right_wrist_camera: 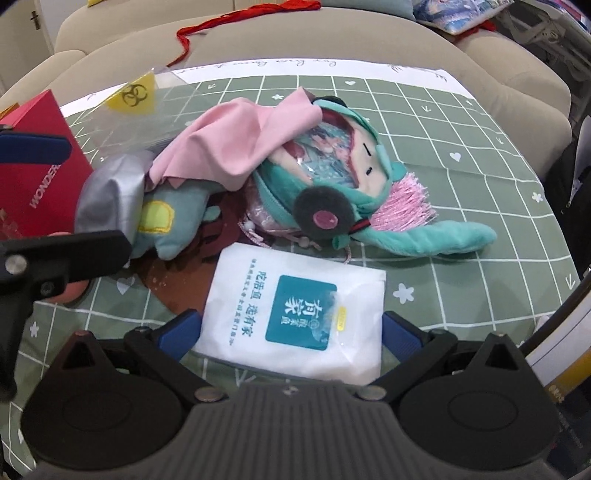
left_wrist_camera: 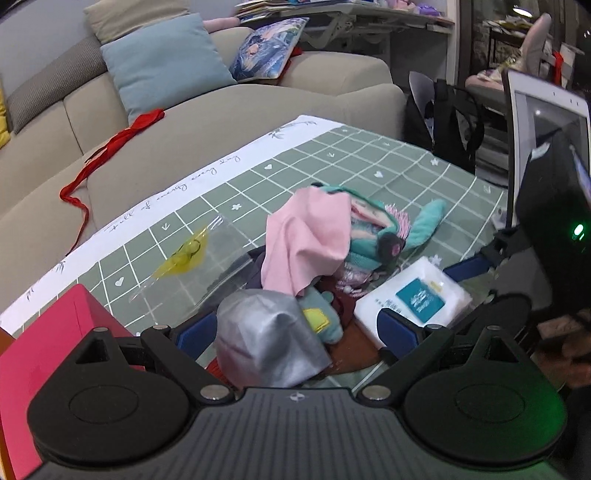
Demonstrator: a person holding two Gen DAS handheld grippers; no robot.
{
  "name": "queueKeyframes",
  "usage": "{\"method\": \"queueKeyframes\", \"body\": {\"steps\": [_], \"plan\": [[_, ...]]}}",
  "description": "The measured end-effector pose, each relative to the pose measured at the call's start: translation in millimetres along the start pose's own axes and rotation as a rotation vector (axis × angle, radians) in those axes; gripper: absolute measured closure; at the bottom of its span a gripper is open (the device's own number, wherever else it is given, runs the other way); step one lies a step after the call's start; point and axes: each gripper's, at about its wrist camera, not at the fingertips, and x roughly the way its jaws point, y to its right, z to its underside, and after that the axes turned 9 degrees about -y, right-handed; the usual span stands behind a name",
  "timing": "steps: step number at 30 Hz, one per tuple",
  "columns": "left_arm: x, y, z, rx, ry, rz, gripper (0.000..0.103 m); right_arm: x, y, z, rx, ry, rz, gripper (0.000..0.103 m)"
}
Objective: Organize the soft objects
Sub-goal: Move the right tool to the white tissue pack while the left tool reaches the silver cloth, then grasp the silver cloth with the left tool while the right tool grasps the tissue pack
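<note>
A white plastic tissue packet with a teal label (right_wrist_camera: 295,317) lies between the spread blue fingers of the right gripper (right_wrist_camera: 290,328). The left gripper (left_wrist_camera: 295,328), fingers also spread, flanks a crumpled silver-grey cloth (left_wrist_camera: 264,339). Behind, a pink cloth (right_wrist_camera: 229,147) drapes a teal plush doll (right_wrist_camera: 351,184) on the green checked worktop (right_wrist_camera: 461,221).

A lived-in home sitting room. A long beige fabric sofa (left_wrist_camera: 192,147) runs behind the desk, carrying a pale blue square cushion (left_wrist_camera: 166,66), a printed blue illustrated pillow (left_wrist_camera: 267,50) and a loose red ribbon (left_wrist_camera: 107,151). The desk wears a green checked tablecloth with white hearts (left_wrist_camera: 369,177). Cluttered white shelving (left_wrist_camera: 369,22) fills the far wall.
</note>
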Motion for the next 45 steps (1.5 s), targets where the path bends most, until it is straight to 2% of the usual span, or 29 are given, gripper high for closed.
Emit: {"method": "queueKeyframes", "body": {"steps": [6,11,15,17,19,20,21,22,24,25,29,30,31,33,37,40,43,45], "plan": [[10.9,-3.0,0.3,0.007,-0.008,-0.02,0.0,-3.7,0.6,4.1,-0.026,-0.001,-0.009,0.008],[27.8,-2.4,-3.8,0.016,-0.045,-0.053,0.0,-8.0,2.0,6.9,-0.063,-0.021,-0.016,0.009],[44.6,2.5,-5.3,0.035,-0.104,-0.131,0.0,-12.4,6.2,14.6,-0.106,-0.033,-0.03,0.009],[52.1,2.6,-7.7,-0.001,-0.162,-0.123,0.0,-13.2,8.1,17.9,-0.119,-0.029,-0.045,0.009],[55.2,-1.9,-10.3,-0.07,-0.185,-0.068,0.018,-12.9,8.1,19.1,-0.124,-0.026,-0.045,0.009],[56.2,-3.7,-11.6,-0.103,-0.185,-0.05,0.021,-12.8,8.3,19.3,-0.126,-0.025,-0.046,0.009],[56.5,-5.7,-12.5,-0.129,-0.191,-0.047,0.033,-12.6,8.7,19.0,-0.127,-0.025,-0.047,0.009],[56.1,-7.0,-13.3,-0.151,-0.195,-0.047,0.05,-12.7,8.4,19.6,-0.127,-0.025,-0.047,0.009],[52.9,-7.6,-14.8,-0.18,-0.19,-0.054,0.064,-12.4,9.0,19.9,-0.127,-0.025,-0.048,0.009],[50.5,-7.5,-15.0,-0.185,-0.186,-0.048,0.069,-12.3,9.3,19.6,-0.128,-0.024,-0.048,0.009],[39.1,-12.7,-16.5,-0.234,-0.17,0.019,0.08,-12.1,10.3,20.0,-0.13,-0.024,-0.053,0.009],[33.8,-15.6,-16.3,-0.26,-0.16,0.026,0.091,-12.7,9.7,21.6,-0.13,-0.023,-0.055,0.009],[28.5,-19.1,-16.5,-0.289,-0.147,0.024,0.096,-12.9,9.4,21.7,-0.129,-0.024,-0.056,0.009],[16.2,-27.3,-16.6,-0.346,-0.128,0.027,0.096,-13.2,11.1,20.6,-0.122,-0.026,-0.064,0.009],[-6.4,-45.1,-18.0,-0.431,-0.094,0.089,0.097,-16.8,16.6,17.6,-0.071,-0.04,-0.086,0.009],[-21.0,-51.8,-20.6,-0.454,-0.075,0.098,0.098,-18.6,23.2,14.4,-0.011,-0.058,-0.061,0.009],[-35.1,-56.4,-21.0,-0.47,-0.053,0.089,0.099,-24.2,27.2,13.8,0.025,-0.052,-0.084,0.009],[-45.2,-61.5,-22.1,-0.489,-0.03,0.11,0.099,-26.7,26.6,13.5,0.041,-0.052,-0.106,0.009]]}}
